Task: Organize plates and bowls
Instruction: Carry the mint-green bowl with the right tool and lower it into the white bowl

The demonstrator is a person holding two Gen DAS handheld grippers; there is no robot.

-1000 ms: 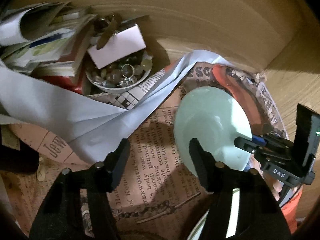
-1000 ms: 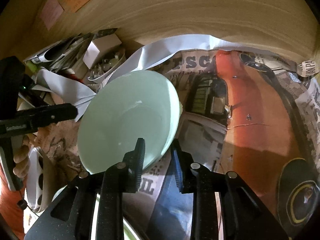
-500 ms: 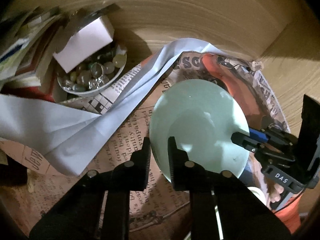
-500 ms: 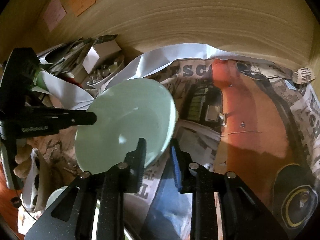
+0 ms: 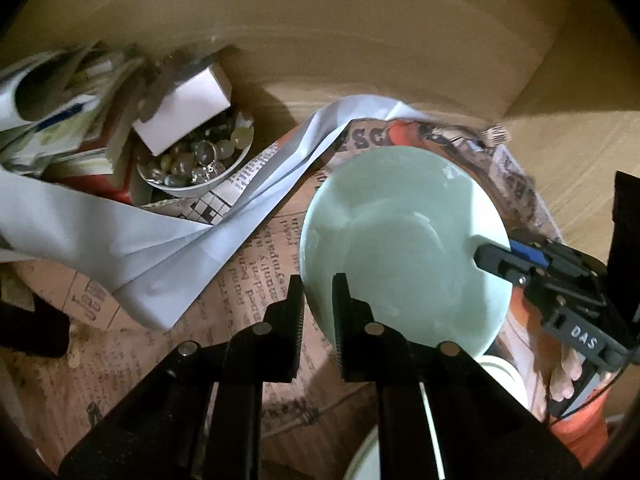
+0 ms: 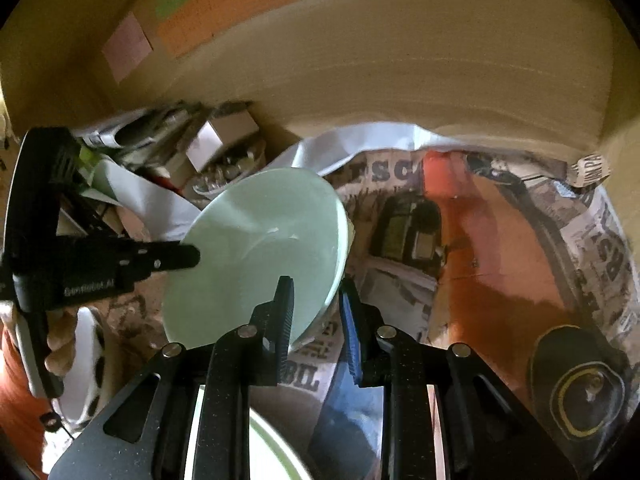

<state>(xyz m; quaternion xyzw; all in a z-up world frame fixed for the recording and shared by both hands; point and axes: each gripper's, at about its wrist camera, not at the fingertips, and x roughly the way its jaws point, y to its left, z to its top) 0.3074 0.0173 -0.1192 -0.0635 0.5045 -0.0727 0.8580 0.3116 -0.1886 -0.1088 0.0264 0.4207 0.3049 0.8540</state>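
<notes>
Nearest in the left wrist view, the left hand-held gripper (image 5: pixel 318 312) is clenched on the near rim of a pale green bowl (image 5: pixel 400 248), one finger inside the rim and one outside. In the right wrist view the right hand-held gripper (image 6: pixel 316 312) is clamped the same way on the opposite side of the same bowl (image 6: pixel 256 248), its blue-padded finger (image 6: pixel 352 340) under the outer wall. So the bowl hangs between the two grippers, tilted, above the newspaper (image 5: pixel 256 272) that covers the table (image 5: pixel 560 168). Fingers of the person's hand (image 5: pixel 568 372) show around the right gripper's handle.

Below the fingers, at the bottom edge of both views, part of another light dish (image 6: pixel 272 452) shows, too cropped to tell its shape.

Past the bowl, a sheet of white paper (image 5: pixel 120 240) lies crumpled across the newspaper. Farther back on the left stands a small white bowl of pebbles and beads (image 5: pixel 196 160) with a white box (image 5: pixel 184 112) resting on it, and beside that a pile of books and magazines (image 5: pixel 68 120). A wooden wall (image 5: pixel 320 32) closes the scene behind, with coloured notes (image 6: pixel 208 4) stuck on it.
</notes>
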